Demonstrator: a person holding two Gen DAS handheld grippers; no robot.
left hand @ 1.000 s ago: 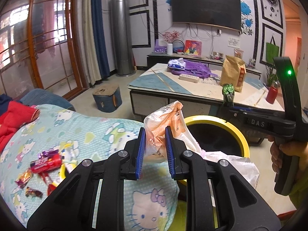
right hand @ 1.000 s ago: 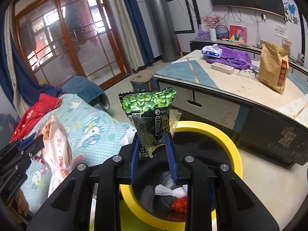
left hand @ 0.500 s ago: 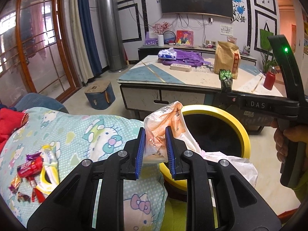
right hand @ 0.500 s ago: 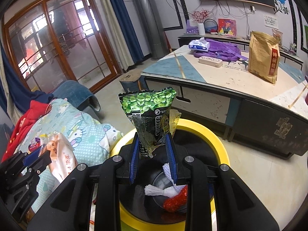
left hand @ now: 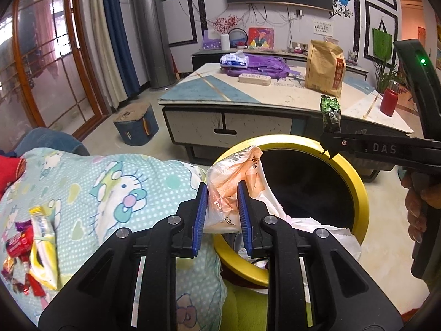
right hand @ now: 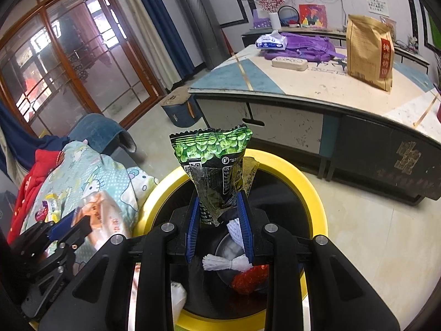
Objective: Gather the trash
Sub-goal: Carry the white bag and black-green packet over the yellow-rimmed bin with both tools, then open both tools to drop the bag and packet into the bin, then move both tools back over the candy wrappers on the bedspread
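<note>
left wrist: from bed side, faces table, close over bin [left hand: 355, 182]
right wrist: close above bin [right hand: 314, 193], angled down
shared: bin, table [left hand: 275, 93], blanket [right hand: 91, 171]

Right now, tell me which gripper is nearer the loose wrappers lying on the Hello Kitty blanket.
Left. The left gripper, shut on a plastic bag, sits beside the wrappers on the blanket. The right gripper holds a green packet above the bin.

"DAS" — on right tongs [left hand: 330, 149] arm.
</note>
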